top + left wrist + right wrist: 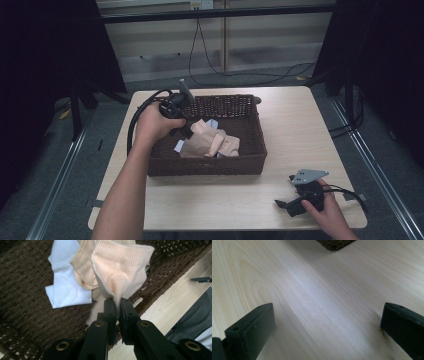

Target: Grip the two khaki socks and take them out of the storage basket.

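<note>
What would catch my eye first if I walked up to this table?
Probably the dark woven basket in the middle of the table, with the left gripper shut on a peach sock over it. A white sock lies on the basket floor, and the right gripper rests open near the table's front right corner.

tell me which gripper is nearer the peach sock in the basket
Left. The left gripper is shut on the peach sock over the basket; the right gripper rests on the table, outside it.

I'm scanning for lettering and I can read none: no print on the wicker basket [210, 165], none on the peach sock [120, 272], none on the bare counter [317, 290].
</note>
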Available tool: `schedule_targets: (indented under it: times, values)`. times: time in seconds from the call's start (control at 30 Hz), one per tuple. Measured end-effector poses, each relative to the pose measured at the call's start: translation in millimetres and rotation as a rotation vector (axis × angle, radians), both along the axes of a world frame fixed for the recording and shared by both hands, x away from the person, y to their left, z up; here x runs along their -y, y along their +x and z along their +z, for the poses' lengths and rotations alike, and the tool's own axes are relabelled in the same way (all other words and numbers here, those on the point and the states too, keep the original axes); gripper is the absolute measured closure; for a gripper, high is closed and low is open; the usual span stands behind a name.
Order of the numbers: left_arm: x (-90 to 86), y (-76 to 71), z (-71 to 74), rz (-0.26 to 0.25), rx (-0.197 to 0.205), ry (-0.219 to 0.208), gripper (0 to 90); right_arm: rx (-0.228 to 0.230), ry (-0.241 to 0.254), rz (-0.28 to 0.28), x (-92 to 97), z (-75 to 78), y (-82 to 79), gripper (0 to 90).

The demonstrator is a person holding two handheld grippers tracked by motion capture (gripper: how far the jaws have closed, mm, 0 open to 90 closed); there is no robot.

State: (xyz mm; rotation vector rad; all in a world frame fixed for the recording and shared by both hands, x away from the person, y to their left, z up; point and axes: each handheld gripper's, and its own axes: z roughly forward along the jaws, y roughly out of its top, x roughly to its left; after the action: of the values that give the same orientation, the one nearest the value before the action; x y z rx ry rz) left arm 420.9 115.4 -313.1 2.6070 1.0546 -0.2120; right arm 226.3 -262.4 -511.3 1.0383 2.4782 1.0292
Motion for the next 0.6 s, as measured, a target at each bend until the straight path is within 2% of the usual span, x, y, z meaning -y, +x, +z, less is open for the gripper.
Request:
schedule_targets:
  times: [0.13,0.17,0.2,0.3,0.6]
  values:
    - [-0.1,0.4,9.8,0.009,0.004,-0.004,84.7,-0.002,-0.001,0.001,0.1,0.2,0.0,0.0]
    - [0.5,0.7,16.7,0.013,0.007,0.005,84.6,-0.003,-0.002,0.0,0.2,0.3,-0.1,0.0]
    - [0.5,0.7,16.7,0.013,0.007,0.005,84.6,-0.003,-0.002,0.0,0.2,0.3,-0.1,0.0]
    - [1.0,0.7,29.9,0.008,0.007,0.014,84.6,-0.002,-0.002,0.002,0.2,0.2,0.0,0.0]
    - [-1.1,-1.0,58.8,0.014,0.021,0.018,84.6,-0.002,-0.002,0.002,0.2,0.2,0.0,0.0]
